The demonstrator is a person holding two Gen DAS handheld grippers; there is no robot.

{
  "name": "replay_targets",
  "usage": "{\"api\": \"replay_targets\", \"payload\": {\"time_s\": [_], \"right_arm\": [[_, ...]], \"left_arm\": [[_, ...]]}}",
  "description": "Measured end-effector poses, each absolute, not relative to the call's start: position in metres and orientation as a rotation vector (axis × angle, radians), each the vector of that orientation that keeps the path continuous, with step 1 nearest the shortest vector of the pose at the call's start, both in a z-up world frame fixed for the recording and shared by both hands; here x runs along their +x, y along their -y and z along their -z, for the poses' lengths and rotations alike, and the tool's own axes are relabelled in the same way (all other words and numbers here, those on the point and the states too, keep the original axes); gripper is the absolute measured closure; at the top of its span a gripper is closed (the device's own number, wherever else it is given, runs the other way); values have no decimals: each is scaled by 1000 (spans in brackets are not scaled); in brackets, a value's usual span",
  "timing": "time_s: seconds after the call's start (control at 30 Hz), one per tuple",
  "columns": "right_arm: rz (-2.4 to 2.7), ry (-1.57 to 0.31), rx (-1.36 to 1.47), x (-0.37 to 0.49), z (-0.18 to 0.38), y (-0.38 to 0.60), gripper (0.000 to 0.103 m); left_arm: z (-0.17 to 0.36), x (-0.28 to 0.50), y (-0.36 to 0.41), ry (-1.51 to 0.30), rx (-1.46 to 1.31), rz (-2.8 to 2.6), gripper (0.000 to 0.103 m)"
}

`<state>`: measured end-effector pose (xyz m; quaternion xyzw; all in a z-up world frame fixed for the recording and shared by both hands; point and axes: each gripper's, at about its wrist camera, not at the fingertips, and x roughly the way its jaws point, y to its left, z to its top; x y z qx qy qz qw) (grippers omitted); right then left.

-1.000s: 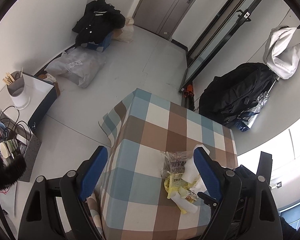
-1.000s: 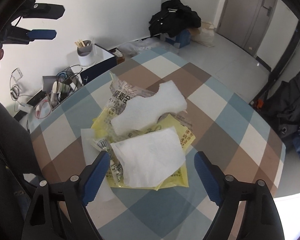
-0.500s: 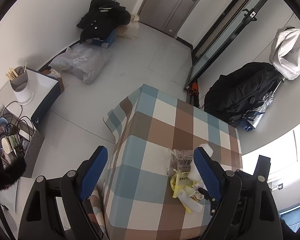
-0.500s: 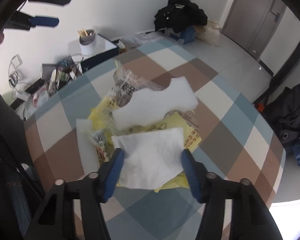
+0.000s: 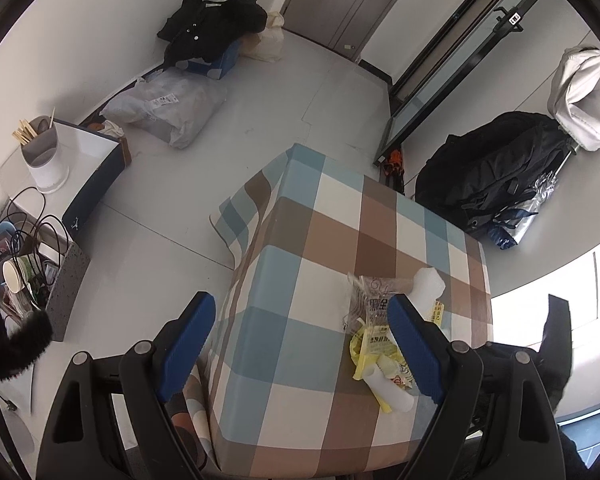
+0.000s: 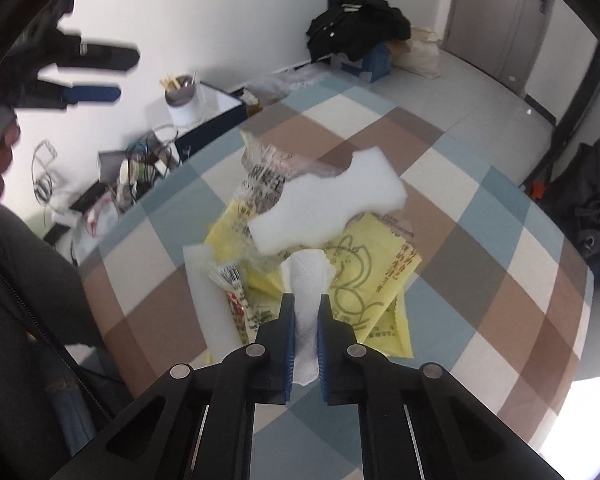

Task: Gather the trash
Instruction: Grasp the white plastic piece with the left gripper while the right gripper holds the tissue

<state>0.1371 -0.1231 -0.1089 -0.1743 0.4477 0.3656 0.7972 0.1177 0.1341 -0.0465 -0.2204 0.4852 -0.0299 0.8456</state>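
- The right gripper (image 6: 304, 304) is clenched on a white paper napkin (image 6: 306, 280), which bunches up between its blue pads (image 6: 288, 332) and sticks out ahead of them.
- The napkin rests on a yellow bag (image 6: 364, 276) in the trash pile (a white foam piece (image 6: 328, 204), a clear printed wrapper (image 6: 266, 178) and a small snack wrapper (image 6: 236, 292) lie there too).
- The pile sits on the checked tablecloth (image 6: 480, 240), near the table edge closest to the person.
- The left gripper (image 5: 300, 326) is released, jaws wide and holding nothing, hovering above the table beside the pile.
- A white cup of chopsticks (image 5: 42, 152) stands on a box on the floor.
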Motion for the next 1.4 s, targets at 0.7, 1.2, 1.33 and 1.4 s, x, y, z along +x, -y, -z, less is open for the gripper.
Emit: {"api": "replay_targets", "payload": {"time_s": [0.7,1.2,1.33,1.4], "right_arm": [[-660,-856,-73,126,61,203,95],[-647,-819,-1,119,51,241,95],[-650,-817,0,117,50,244,95],[-649,-819,-3,116,50,245,95]], "left_arm": [[95,106,-39,-1255,-288,220,17],[116,103,-25,-1277,-252,147,26],[116,104,-18,-1274,-227,165,46],[115,104,-18,-1274,-239,182,57]]}}
